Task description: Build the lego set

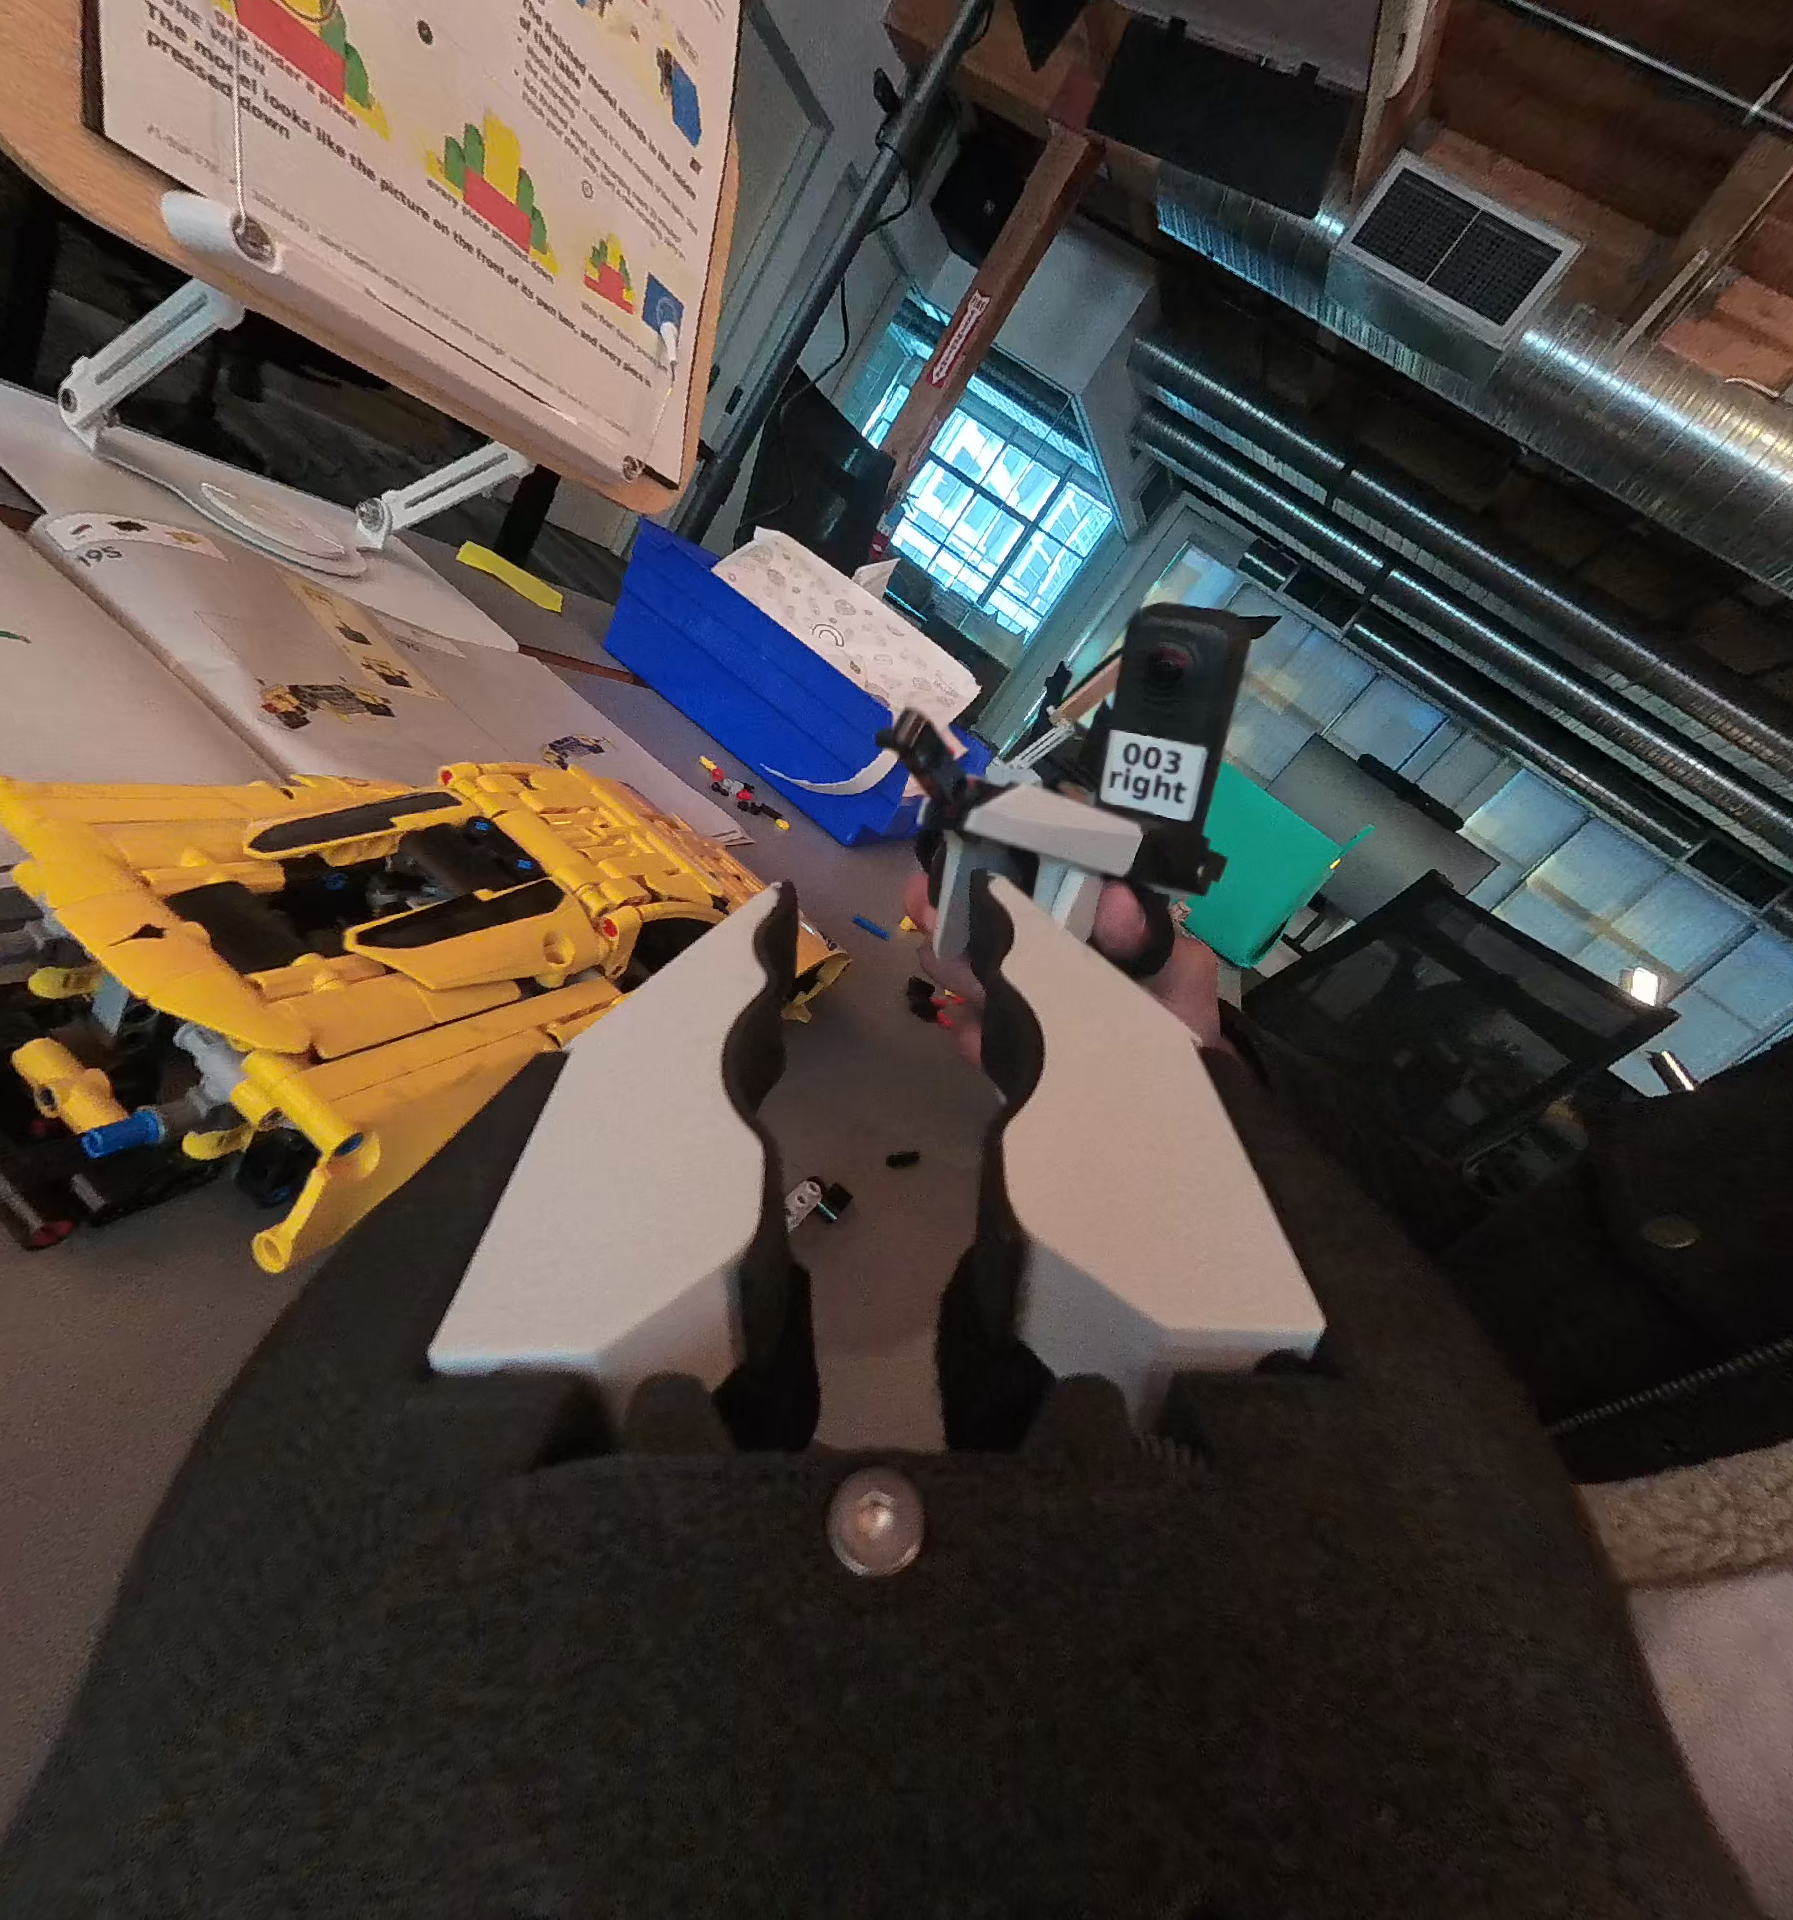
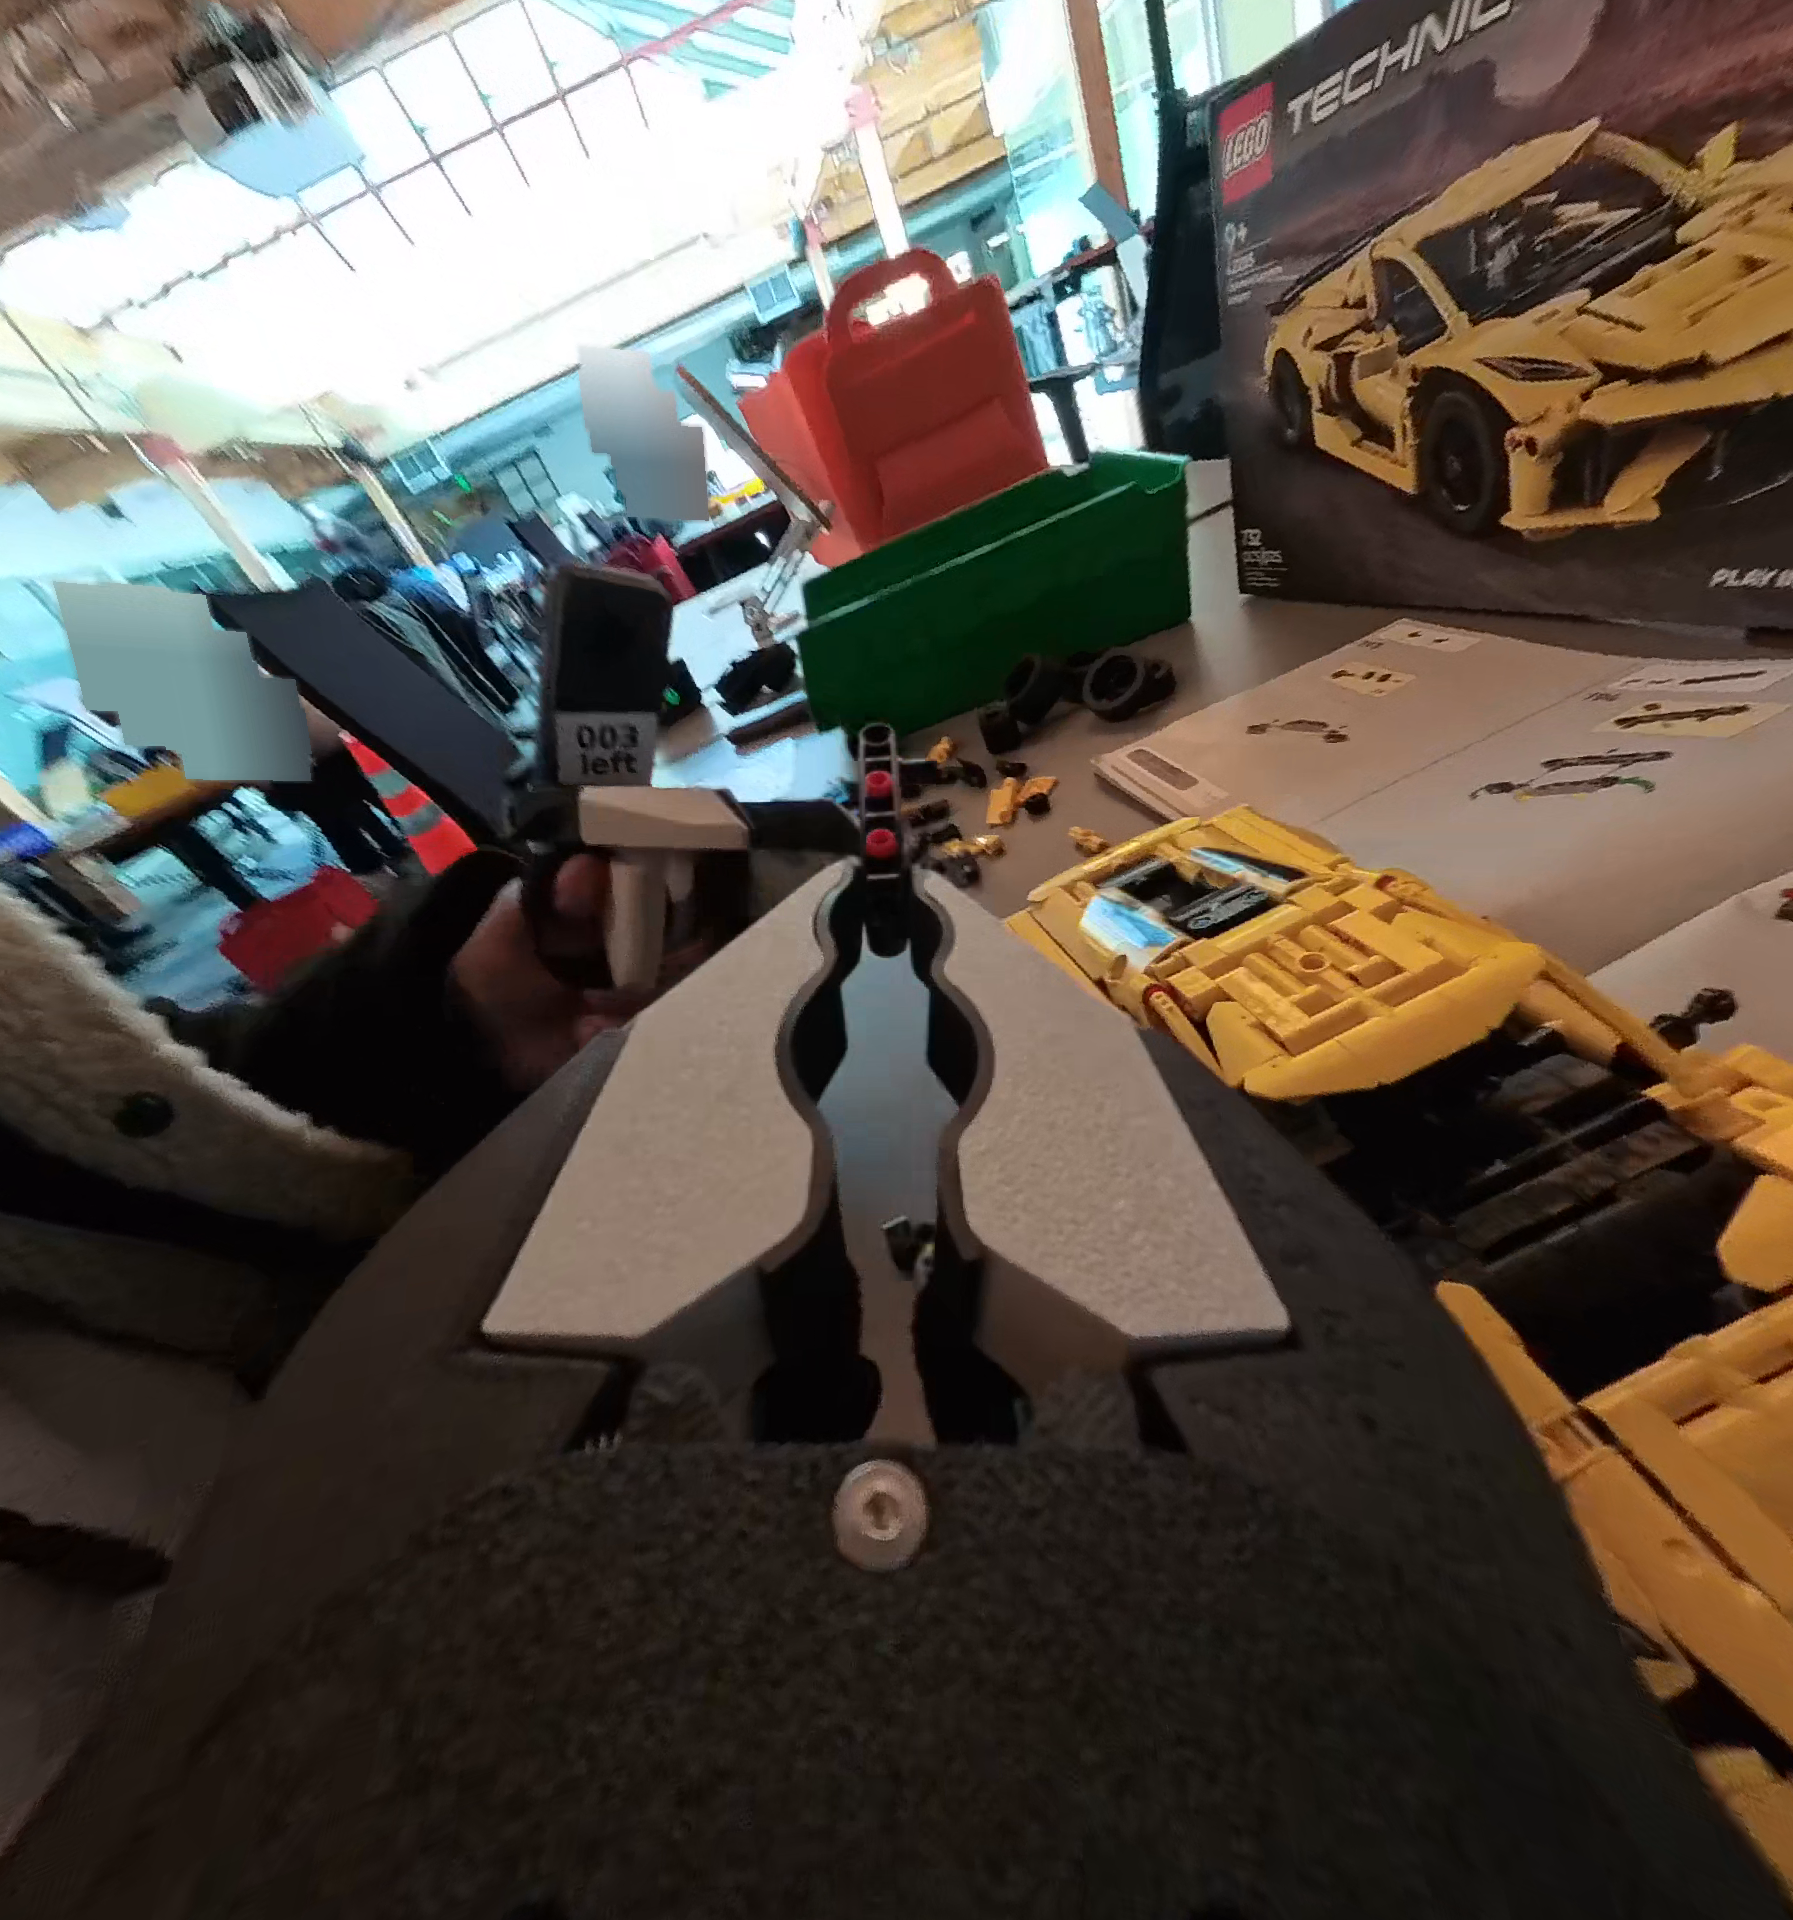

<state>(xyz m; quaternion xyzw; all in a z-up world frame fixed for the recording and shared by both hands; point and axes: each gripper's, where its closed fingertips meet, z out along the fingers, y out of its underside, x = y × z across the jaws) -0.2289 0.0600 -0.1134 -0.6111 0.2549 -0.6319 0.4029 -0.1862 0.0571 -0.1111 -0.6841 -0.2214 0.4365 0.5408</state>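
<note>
The yellow lego car (image 1: 352,935) lies on the grey table, left of my left gripper (image 1: 887,914), which is open and empty above the table. My right gripper (image 2: 884,894) is shut on a black beam with red pins (image 2: 879,831) and holds it upright in the air, left of the car (image 2: 1287,966). In the left wrist view the right gripper (image 1: 949,831) shows just beyond my fingertips, with the black beam (image 1: 923,758) sticking up from it. Both are held close together, facing each other.
Small loose pieces (image 1: 819,1200) lie on the table under the left gripper, more (image 2: 975,800) by black tyres (image 2: 1110,681). A blue bin (image 1: 757,707), a green bin (image 2: 996,592) with a red bag (image 2: 913,405), the set's box (image 2: 1546,312) and an open booklet (image 1: 248,644) surround the car. Across from one pair of fingers to the other is roughly 5 cm.
</note>
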